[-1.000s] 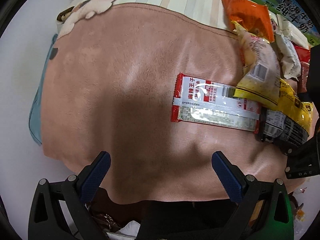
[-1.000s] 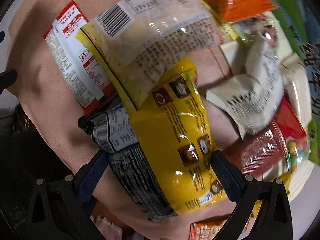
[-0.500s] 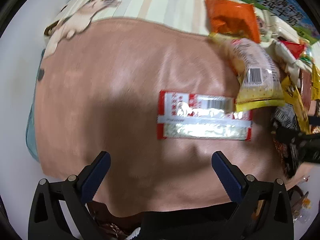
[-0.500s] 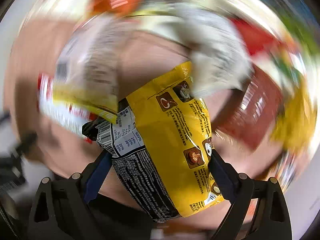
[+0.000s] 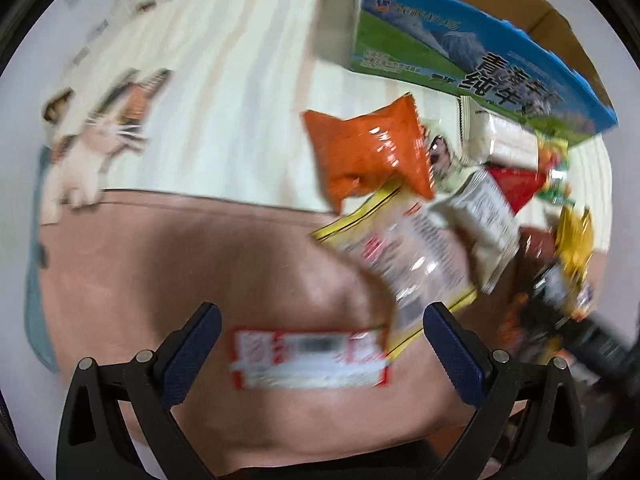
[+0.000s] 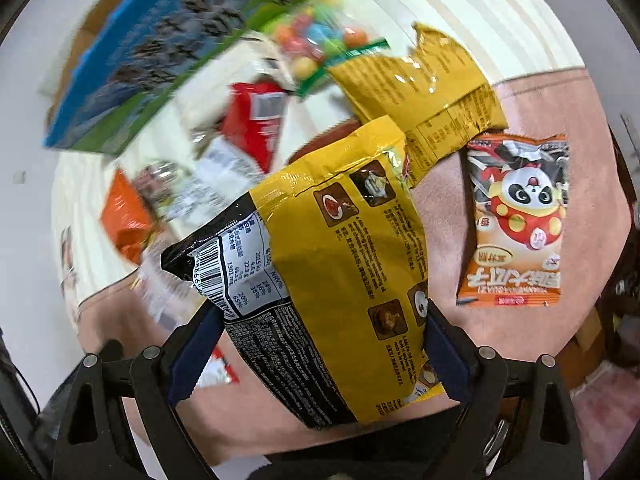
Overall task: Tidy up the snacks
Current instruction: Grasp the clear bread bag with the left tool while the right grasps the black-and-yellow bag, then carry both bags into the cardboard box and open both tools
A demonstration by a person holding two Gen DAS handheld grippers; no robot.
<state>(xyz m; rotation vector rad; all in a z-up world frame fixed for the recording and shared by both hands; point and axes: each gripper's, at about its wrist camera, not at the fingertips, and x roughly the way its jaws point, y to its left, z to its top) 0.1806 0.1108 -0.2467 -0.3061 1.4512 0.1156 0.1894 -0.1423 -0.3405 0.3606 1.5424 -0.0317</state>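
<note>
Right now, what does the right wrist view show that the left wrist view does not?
Only the right wrist view: the right gripper clamping a large yellow-and-black snack bag, and an orange panda-print packet on the pink blanket. Only the left wrist view: the open, empty left gripper over a flat red-and-white packet. Both: the blue-and-green carton and the crinkled orange bag.

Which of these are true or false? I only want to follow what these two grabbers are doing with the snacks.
1. The right gripper holds a yellow and black bag. True.
2. The left gripper is clamped on the orange bag. False: its jaws are open and empty, above a red and white packet.
3. A panda packet lies on the pink cloth. True.
4. The blue and green carton lies on the pink cloth. False: it stands on the striped sheet.
</note>
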